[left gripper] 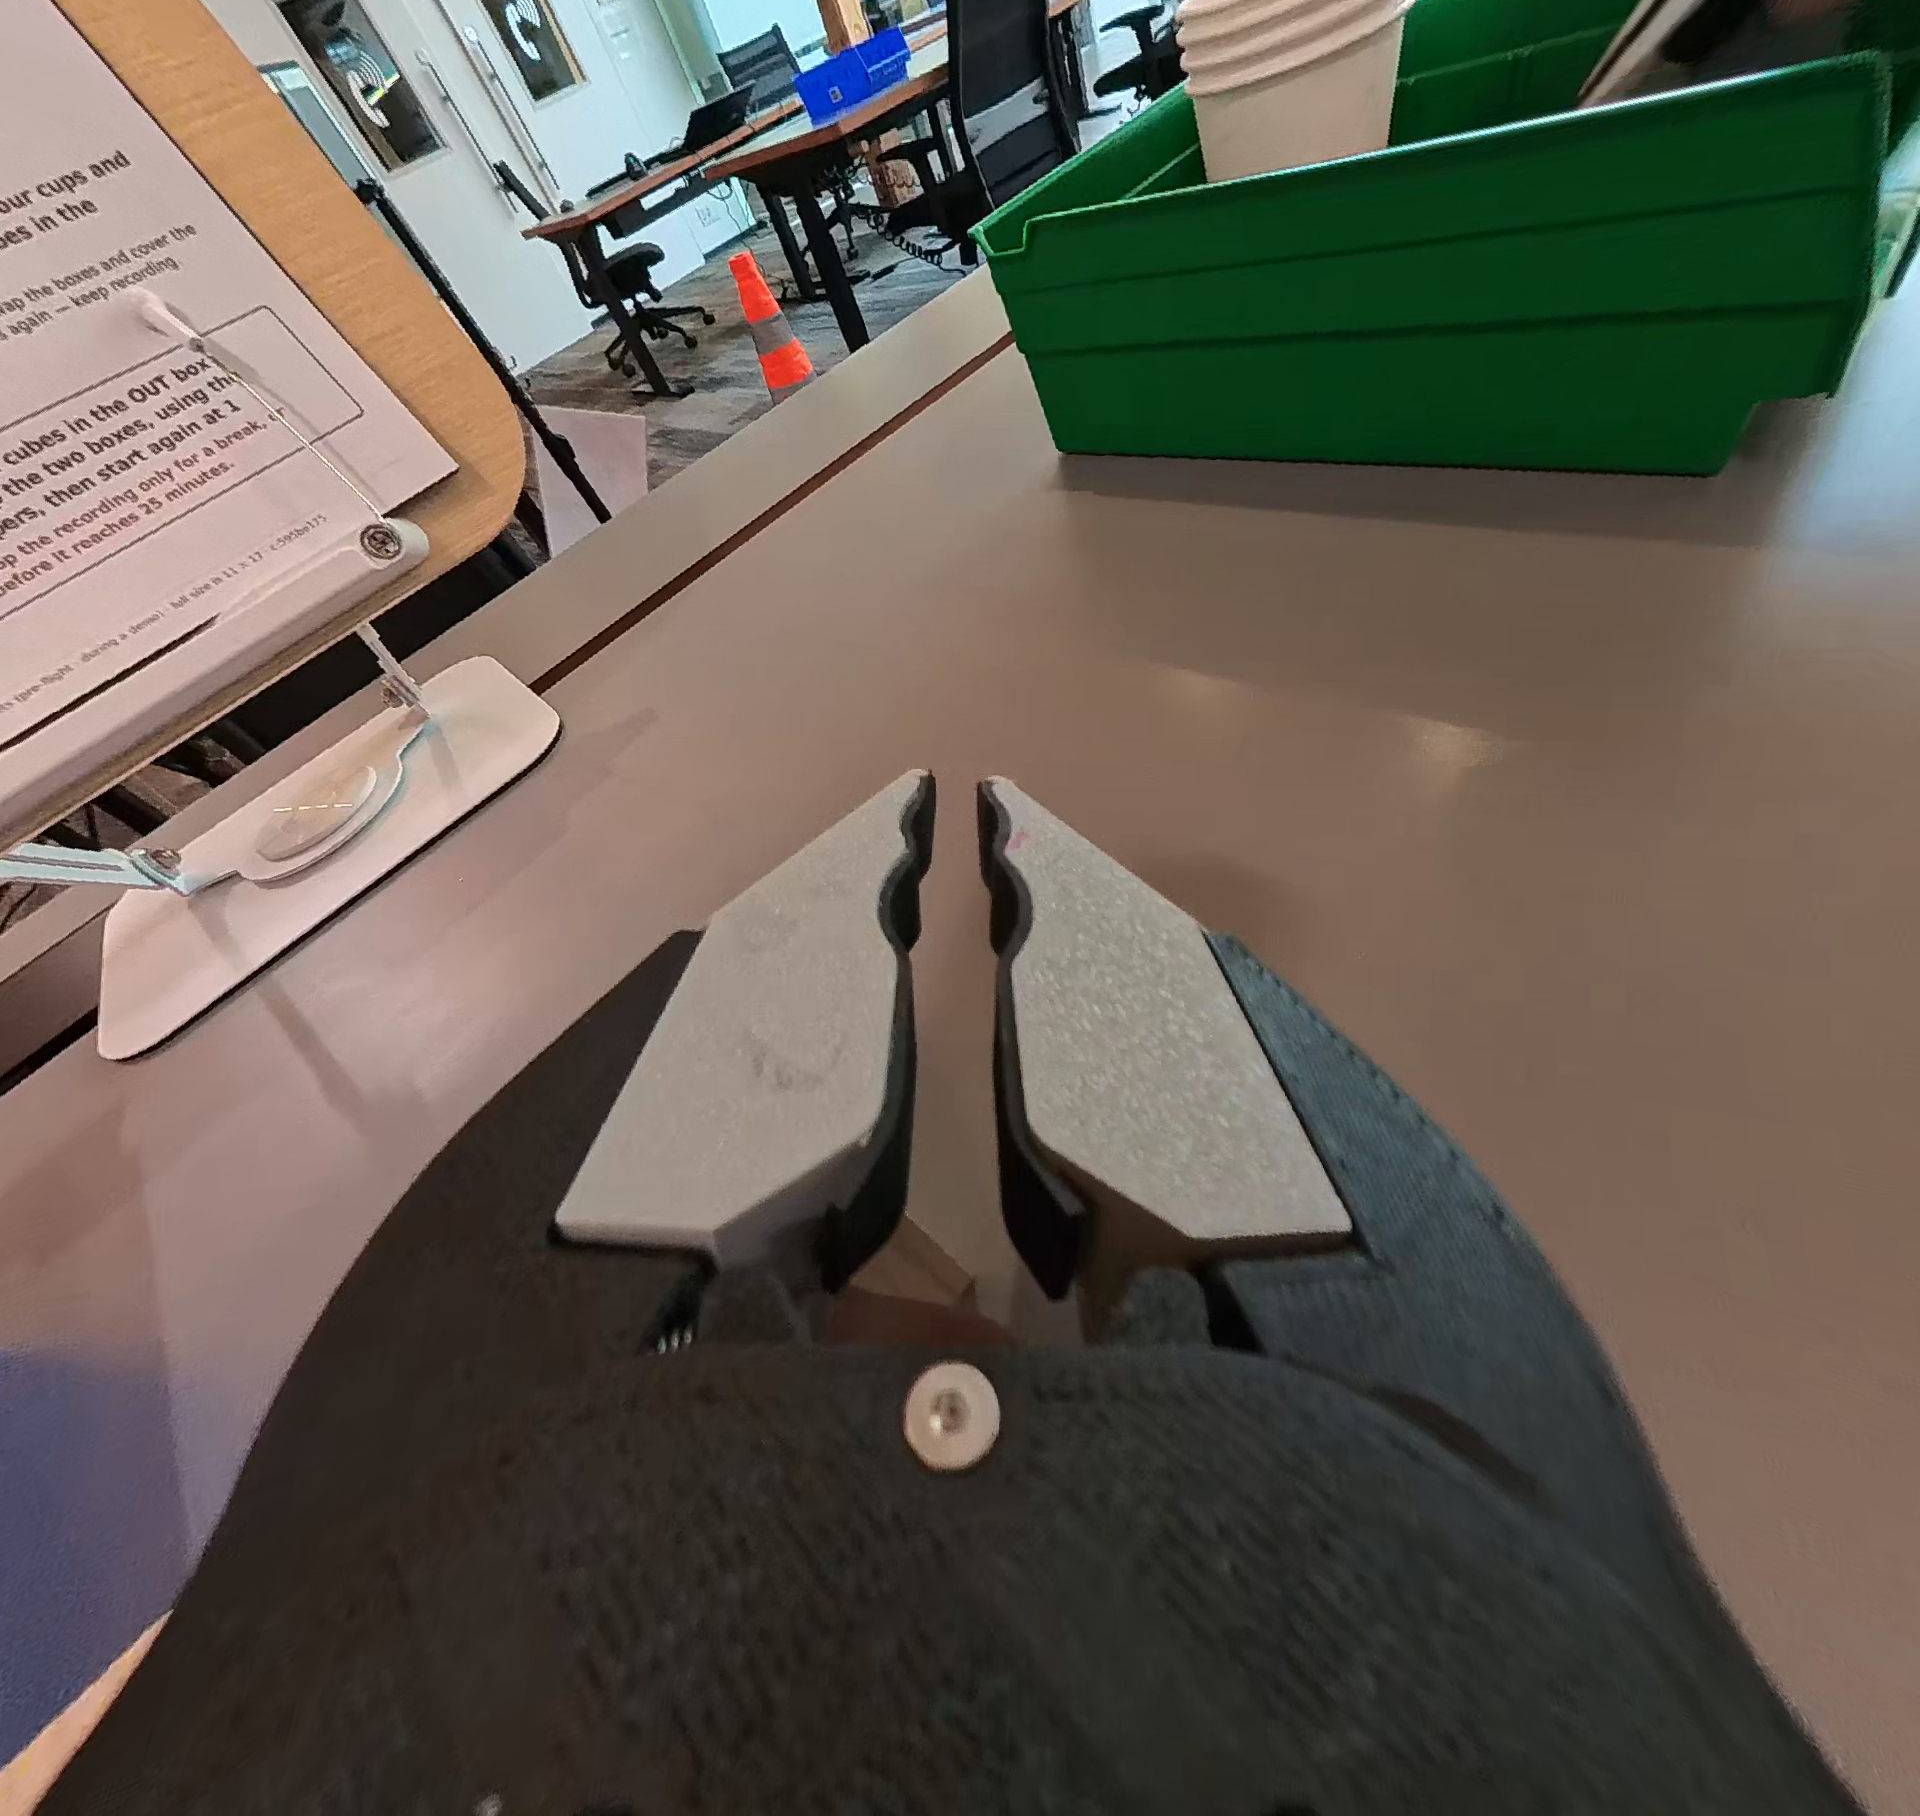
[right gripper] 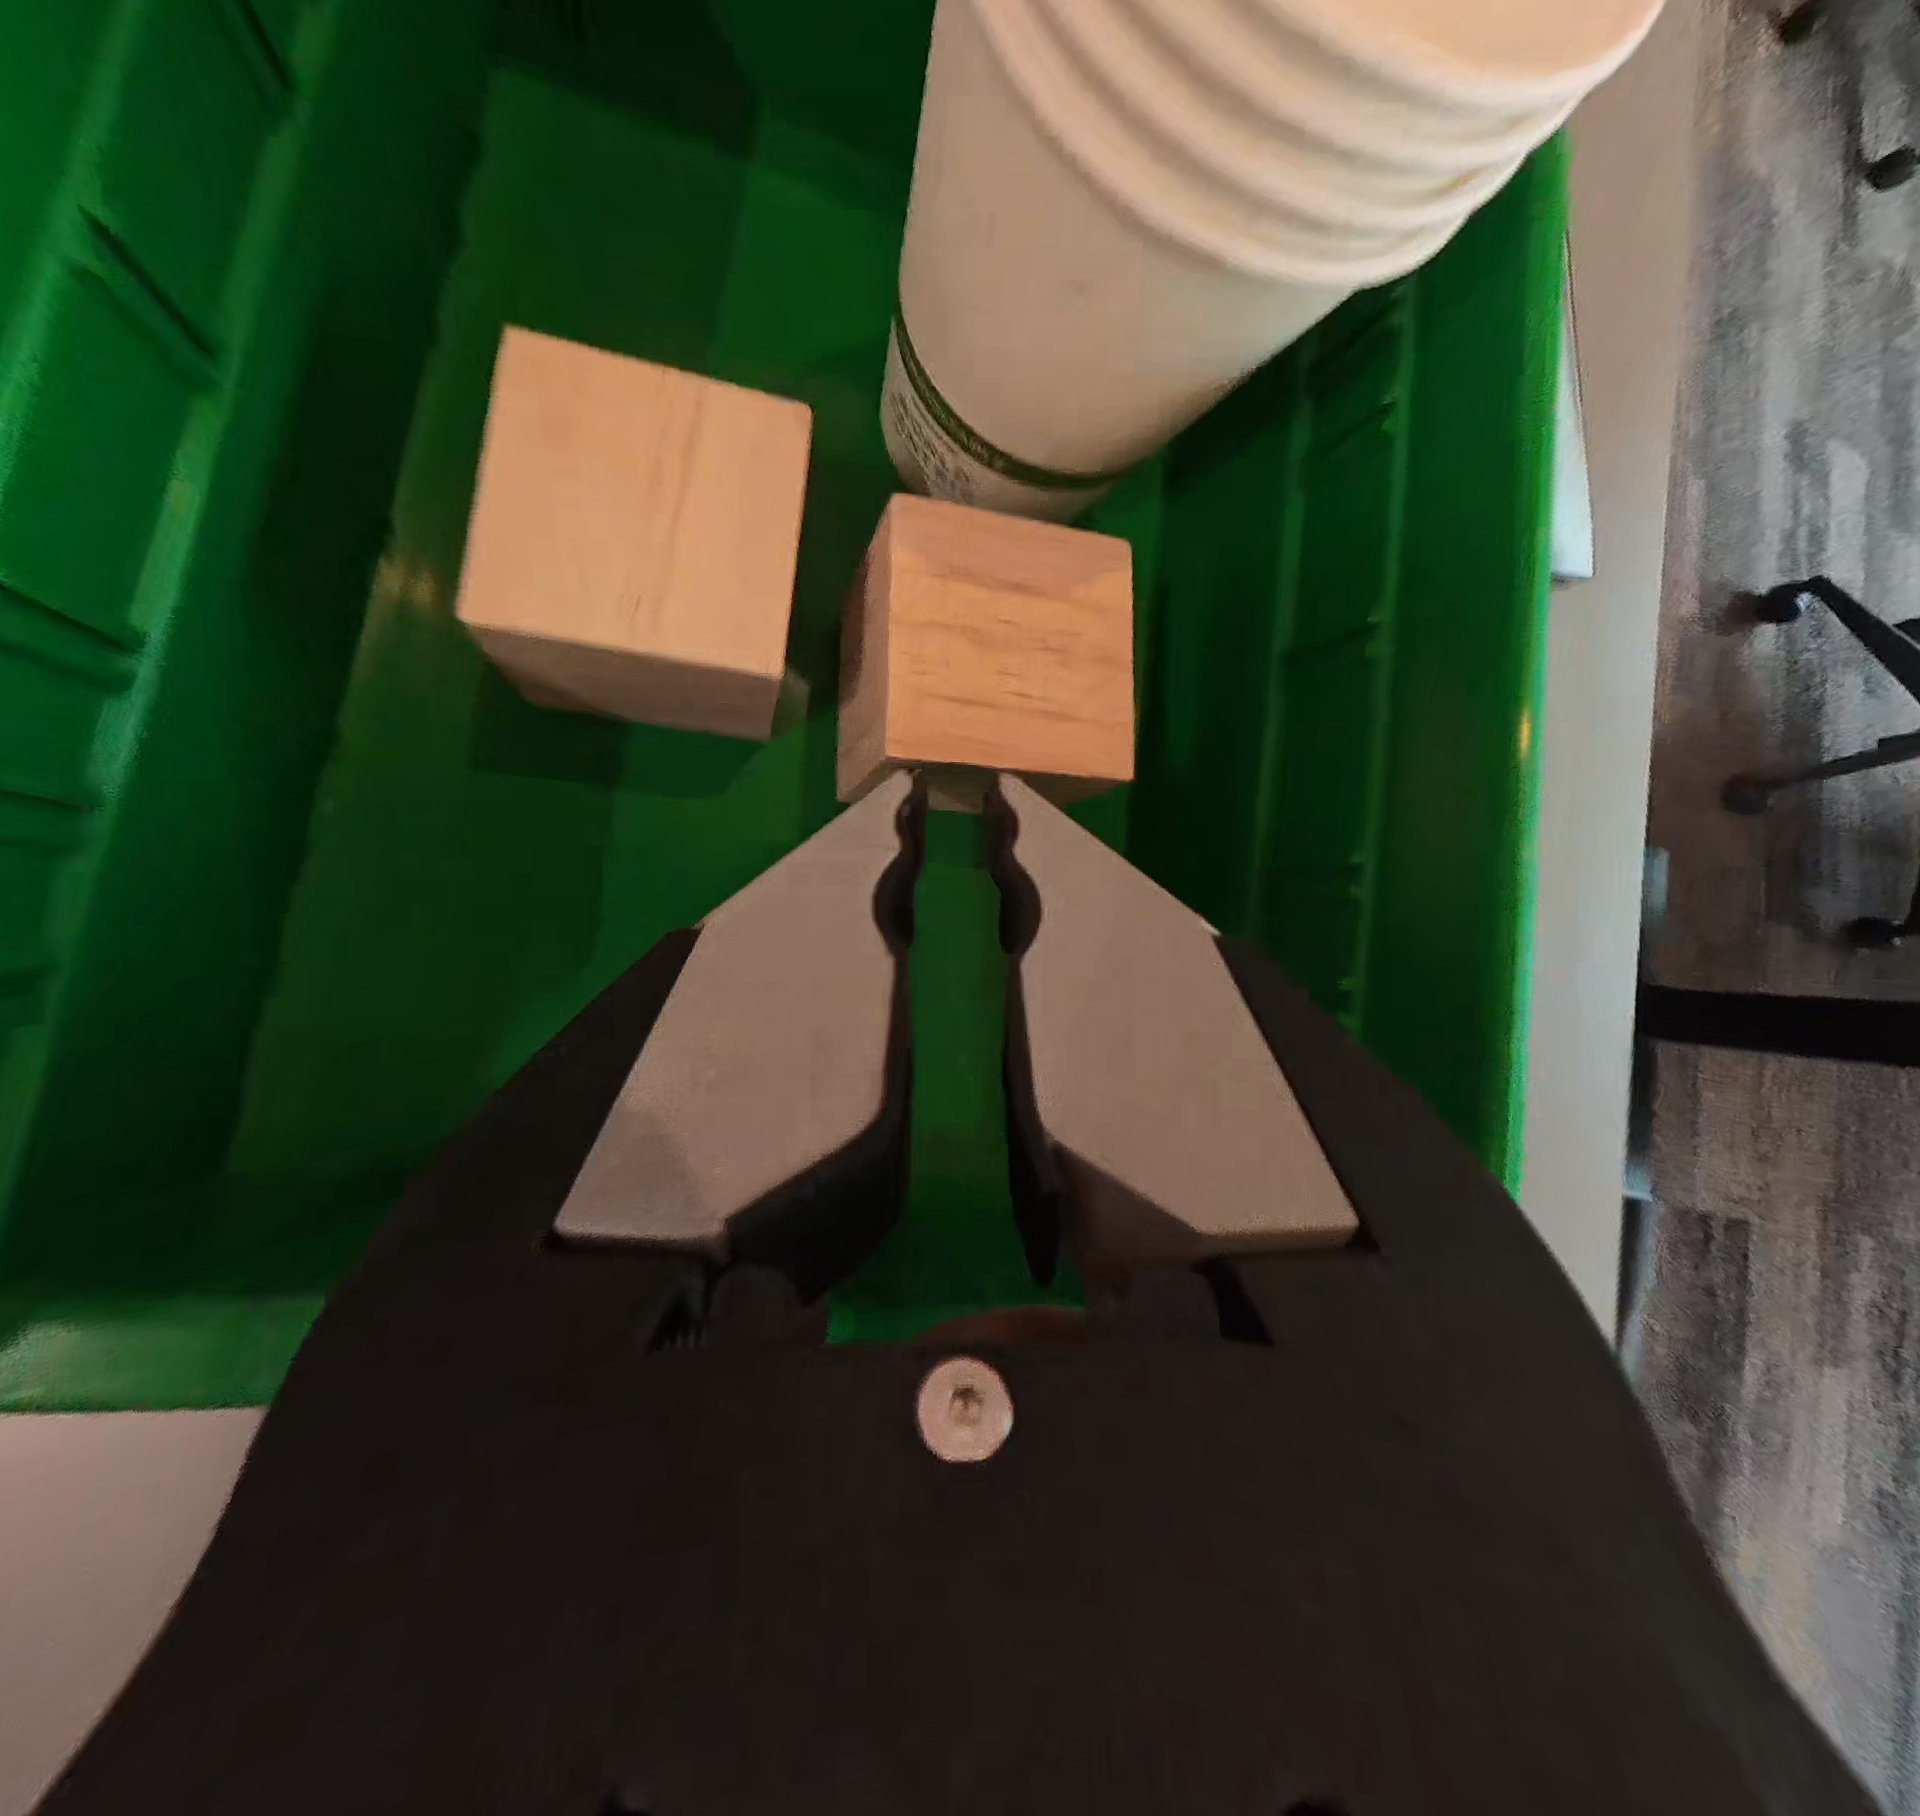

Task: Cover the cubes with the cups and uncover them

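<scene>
– Green bin (right gripper: 312, 519) first: what's in it?

– Two wooden cubes and a nested stack of white paper cups (right gripper: 1195, 208). In the right wrist view the stack stands at 12 o'clock from the jaws. One cube (right gripper: 997, 644) is right at the tips, with its far edge against the foot of the stack. The second cube (right gripper: 634, 519) lies at 10 o'clock, just beside the first.

– Which step is this?

– Fetching, by my reading. Nothing is covered yet, and cubes and cups all sit in the bin.

– And the right gripper (right gripper: 956, 795)?

– Its jaws are almost together, pinched on a sliver of the near cube's bottom edge. That looks like a thin hold rather than a grip across the faces.

– So the next move?

– Lift slowly and watch that the cube doesn't pivot out, or let go and take it across its full width. It also has to clear the stack.

– Left gripper (left gripper: 956, 790)?

– It's low over the bare worktop (left gripper: 1247, 675), jaws drawn in to a narrow slit with nothing between them. The bin is at 1 o'clock from it, well apart. A sheet on a stand (left gripper: 208, 416) is at 10 o'clock.
</scene>
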A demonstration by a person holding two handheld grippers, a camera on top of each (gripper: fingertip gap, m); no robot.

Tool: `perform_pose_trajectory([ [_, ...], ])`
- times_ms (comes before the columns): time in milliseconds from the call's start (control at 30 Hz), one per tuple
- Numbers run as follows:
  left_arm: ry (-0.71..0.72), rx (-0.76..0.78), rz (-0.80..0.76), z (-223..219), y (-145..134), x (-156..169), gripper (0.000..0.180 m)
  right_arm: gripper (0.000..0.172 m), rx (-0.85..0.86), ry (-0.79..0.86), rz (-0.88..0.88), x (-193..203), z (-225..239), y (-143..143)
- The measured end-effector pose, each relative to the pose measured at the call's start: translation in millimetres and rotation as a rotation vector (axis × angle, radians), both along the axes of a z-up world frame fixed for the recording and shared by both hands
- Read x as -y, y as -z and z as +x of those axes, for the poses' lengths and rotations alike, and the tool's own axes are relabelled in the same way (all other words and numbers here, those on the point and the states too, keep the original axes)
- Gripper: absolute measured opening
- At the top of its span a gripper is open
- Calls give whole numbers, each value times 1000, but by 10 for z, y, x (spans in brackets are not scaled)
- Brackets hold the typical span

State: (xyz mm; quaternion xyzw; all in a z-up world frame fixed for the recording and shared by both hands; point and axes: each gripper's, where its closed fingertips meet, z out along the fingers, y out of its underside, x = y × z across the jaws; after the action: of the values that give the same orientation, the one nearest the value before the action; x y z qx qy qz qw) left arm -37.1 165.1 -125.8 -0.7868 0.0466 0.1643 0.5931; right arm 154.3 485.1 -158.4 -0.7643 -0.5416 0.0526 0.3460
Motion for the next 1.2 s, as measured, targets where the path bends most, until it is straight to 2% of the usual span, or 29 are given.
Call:
perform_pose_trajectory([
  [33,-2,-2,-3,-6,8,1,6,1,-35,-9,-3,38,-50,-65],
  [67,-4,0,-4,-11,11,1,6,2,-72,-20,-5,89,-100,-153],
  [167,-9,3,11,-22,-25,5,6,15,-191,-85,22,349,-278,-549],
  [233,-30,8,52,-64,-116,29,7,21,-322,-205,13,743,-483,-903],
  [333,-69,105,172,-189,-336,124,8,21,-555,-388,5,1468,-744,-1433],
  [400,-82,189,230,-269,-428,190,13,21,-672,-516,-49,2002,-894,-1575],
  [467,-51,265,274,-263,-507,217,27,36,-701,-609,-171,2499,-1057,-1441],
  [567,-47,316,313,-288,-568,241,49,62,-622,-654,-275,2966,-1356,-898],
  [600,-78,305,298,-339,-540,246,56,66,-579,-636,-244,2991,-1465,-677],
  [667,-189,263,232,-503,-409,276,59,67,-519,-592,-143,2933,-1652,-325],
  [733,-266,237,126,-603,-226,287,71,63,-541,-556,-105,2888,-1785,-175],
  [867,-218,308,-62,-474,85,264,87,62,-634,-572,-146,2899,-1867,-263],
  [967,-148,317,-80,-370,57,295,89,51,-699,-553,-119,2806,-1826,-343],
  [1033,-103,330,-121,-296,101,360,91,51,-699,-560,-143,2840,-1795,-319],
  [1200,-209,236,-198,-478,306,506,91,47,-718,-598,-70,2939,-1768,-374],
])
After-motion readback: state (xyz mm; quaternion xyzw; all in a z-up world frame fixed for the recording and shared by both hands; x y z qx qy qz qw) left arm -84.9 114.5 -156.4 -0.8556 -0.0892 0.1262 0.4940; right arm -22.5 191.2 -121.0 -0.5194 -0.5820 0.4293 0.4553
